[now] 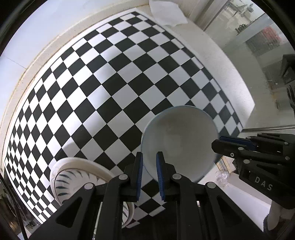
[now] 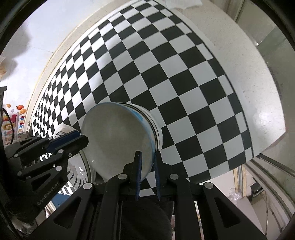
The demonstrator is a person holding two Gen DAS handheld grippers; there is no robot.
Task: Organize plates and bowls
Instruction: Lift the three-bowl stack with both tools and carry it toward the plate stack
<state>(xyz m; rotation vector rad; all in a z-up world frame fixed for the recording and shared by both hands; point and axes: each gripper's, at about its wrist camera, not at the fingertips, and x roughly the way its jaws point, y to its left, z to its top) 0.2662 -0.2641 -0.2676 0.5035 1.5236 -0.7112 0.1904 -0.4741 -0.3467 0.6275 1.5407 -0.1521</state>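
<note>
Bowl (image 1: 180, 142) rim pinched btwn both grippers, left (image 1: 149, 177) & right (image 2: 148, 175) (above checkered cloth (image 1: 103, 77)).

1. A checkered mat (image 1: 103, 83) lies on the surface (image 1: 226, 73), which shows past the mat's right edge.
2. A bowl (image 1: 180, 142) is above the mat's near right part, with its rim between the left claw (image 1: 149, 175) pads.
3. The right claw (image 2: 147, 175) straddles the same bowl's opposite rim.
4. A patterned plate (image 1: 73, 173) sits at the mat's near left corner, left of the bowl.
5. A folded cloth (image 1: 166, 11) lies at the surface's far edge.
</note>
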